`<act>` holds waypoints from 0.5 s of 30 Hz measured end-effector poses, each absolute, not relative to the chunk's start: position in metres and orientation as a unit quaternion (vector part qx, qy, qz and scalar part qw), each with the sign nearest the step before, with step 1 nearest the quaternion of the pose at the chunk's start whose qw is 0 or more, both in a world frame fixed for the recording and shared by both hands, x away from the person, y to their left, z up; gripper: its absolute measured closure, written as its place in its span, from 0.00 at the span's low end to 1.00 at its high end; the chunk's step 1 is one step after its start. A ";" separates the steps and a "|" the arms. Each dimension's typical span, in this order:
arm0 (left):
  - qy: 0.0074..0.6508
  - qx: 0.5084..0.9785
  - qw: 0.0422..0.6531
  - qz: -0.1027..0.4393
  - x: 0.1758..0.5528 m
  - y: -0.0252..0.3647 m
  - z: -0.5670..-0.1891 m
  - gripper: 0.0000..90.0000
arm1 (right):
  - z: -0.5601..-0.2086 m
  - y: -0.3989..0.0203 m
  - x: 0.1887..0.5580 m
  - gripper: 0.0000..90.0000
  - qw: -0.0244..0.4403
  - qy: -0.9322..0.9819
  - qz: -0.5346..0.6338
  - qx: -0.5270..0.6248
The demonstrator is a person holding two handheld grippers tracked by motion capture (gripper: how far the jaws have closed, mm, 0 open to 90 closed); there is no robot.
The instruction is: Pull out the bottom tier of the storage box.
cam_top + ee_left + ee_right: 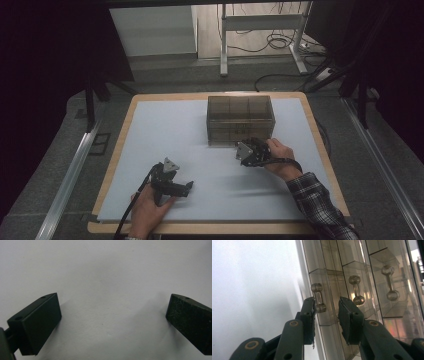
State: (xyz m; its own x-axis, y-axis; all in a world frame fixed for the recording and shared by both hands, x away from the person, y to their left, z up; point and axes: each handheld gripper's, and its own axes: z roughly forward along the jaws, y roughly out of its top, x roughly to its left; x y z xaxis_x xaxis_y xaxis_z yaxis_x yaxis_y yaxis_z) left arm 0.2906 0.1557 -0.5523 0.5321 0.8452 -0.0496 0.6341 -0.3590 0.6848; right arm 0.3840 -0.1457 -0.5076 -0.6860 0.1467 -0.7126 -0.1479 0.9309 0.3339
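Black jaws of the right gripper stood narrowly apart at the front of the clear drawer cabinet, one pad touching the lowest drawer's handle, nothing clamped. Cabinet sat at the far centre of the pale mat. Left gripper rested near the mat's front edge, well apart from the cabinet, jaws wide, nothing between them.

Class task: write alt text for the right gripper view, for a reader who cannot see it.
The right gripper holds its jaws slightly apart at the front of a clear smoky plastic drawer cabinet, with the nearest drawer handle just against the left jaw. Two more dumbbell-shaped handles sit farther along.
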 end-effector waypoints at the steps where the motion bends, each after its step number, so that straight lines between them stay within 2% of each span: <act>1: 0.457 0.809 0.334 0.158 0.291 0.156 -0.552 0.00 | -0.505 -0.147 0.385 0.73 0.385 0.903 0.191 0.001; 15: 0.457 0.809 0.334 0.158 0.291 0.156 -0.552 0.00 | -0.486 -0.167 0.408 0.71 0.280 0.928 0.243 0.029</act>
